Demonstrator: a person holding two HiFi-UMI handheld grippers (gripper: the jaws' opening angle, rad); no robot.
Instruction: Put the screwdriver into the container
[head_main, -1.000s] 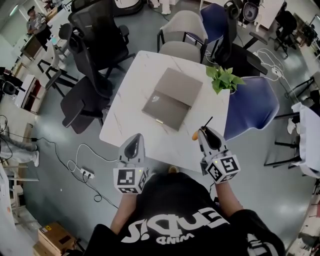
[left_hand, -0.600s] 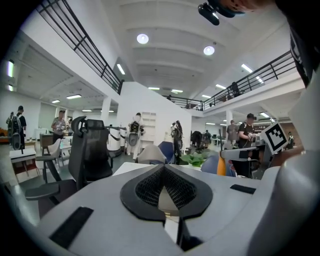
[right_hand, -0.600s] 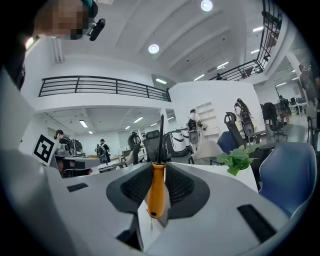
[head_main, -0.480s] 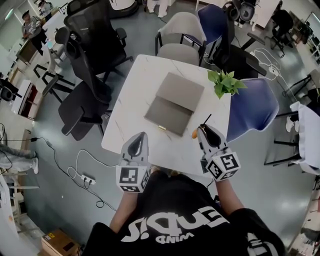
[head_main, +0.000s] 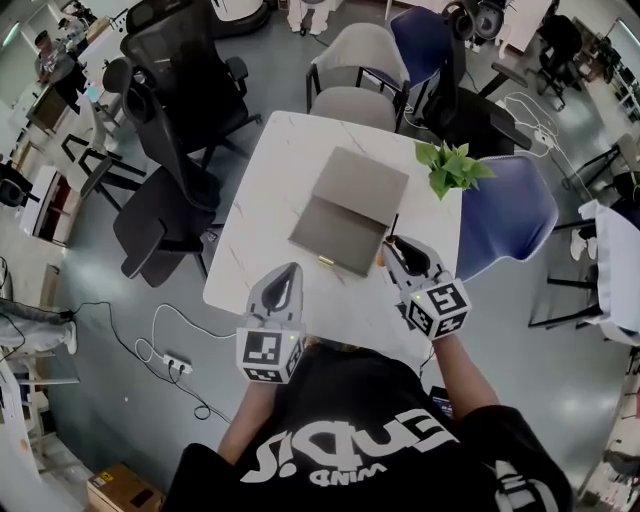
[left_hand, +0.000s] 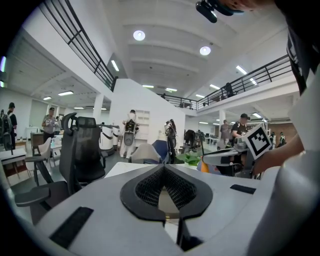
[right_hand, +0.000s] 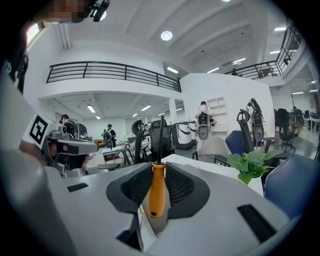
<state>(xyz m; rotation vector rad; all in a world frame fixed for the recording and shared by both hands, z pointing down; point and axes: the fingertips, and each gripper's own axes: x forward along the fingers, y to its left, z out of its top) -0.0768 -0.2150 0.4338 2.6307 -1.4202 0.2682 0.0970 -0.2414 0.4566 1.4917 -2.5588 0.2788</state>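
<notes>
Right gripper (head_main: 398, 250): I have it closed on the screwdriver (right_hand: 157, 194) by its orange handle. The pads press on either side, no wider apart than the handle is thick.
Why this hold: gripping the handle leaves the black shaft free out front, so I judge the tip can lead the way into the container.
Left gripper (left_hand: 163, 169): its jaw tips are together with nothing between them. I hold it low at the near edge of the worktop (head_main: 262, 190), clear of the other gripper's path.
Where the screwdriver is: in the air in the right gripper, above the near right part of the worktop, just beside the near right corner of the grey flat container (head_main: 350, 205) and not in it.
Long axis: runs along the line of the gripper's own jaws.
Pointing: the shaft points away from me toward the far side of the worktop, and the handle butt faces back toward the gripper body.
Container: lies flat mid-worktop as two grey panels. I cannot tell whether it is open.
</notes>
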